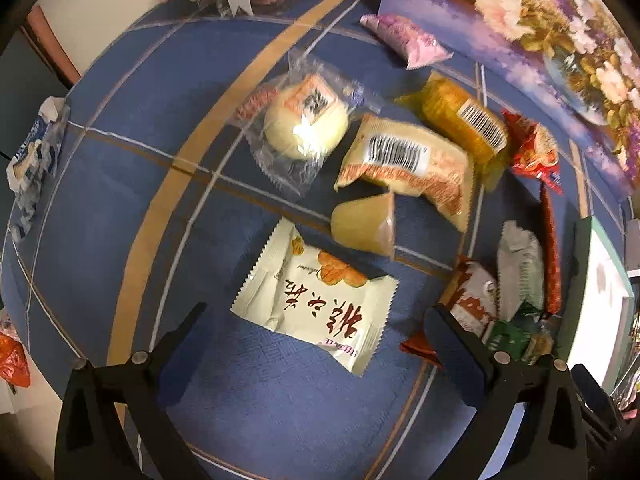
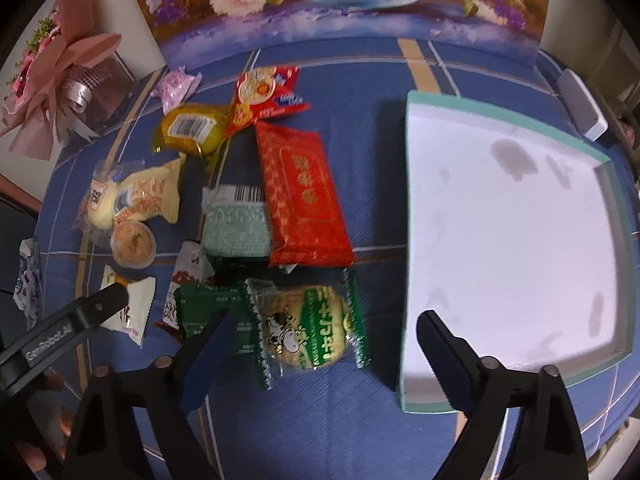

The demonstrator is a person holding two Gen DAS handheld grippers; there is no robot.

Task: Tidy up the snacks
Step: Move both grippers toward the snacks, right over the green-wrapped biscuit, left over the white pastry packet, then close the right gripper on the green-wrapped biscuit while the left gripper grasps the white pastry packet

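Many snack packets lie on a blue checked tablecloth (image 1: 120,152). My left gripper (image 1: 316,320) points down, open, above a white packet with red characters (image 1: 320,300); the pads do not touch it. My right gripper (image 2: 326,324) is open over a clear green-edged packet holding a round cookie (image 2: 308,328), which lies between its fingers, untouched. A shallow white box with a teal rim (image 2: 512,220) lies just right of that packet, under the right finger (image 2: 436,340). In the right wrist view a finger of the left gripper (image 2: 100,304) reaches in from the left.
Further snacks: a red packet (image 2: 304,196), a pale green one (image 2: 236,224), a yellow one (image 2: 192,128), a bun in clear wrap (image 1: 304,120) and a jelly cup (image 1: 368,224). A flower painting (image 2: 340,0) stands at the back, a pink bouquet (image 2: 60,68) at the back left.
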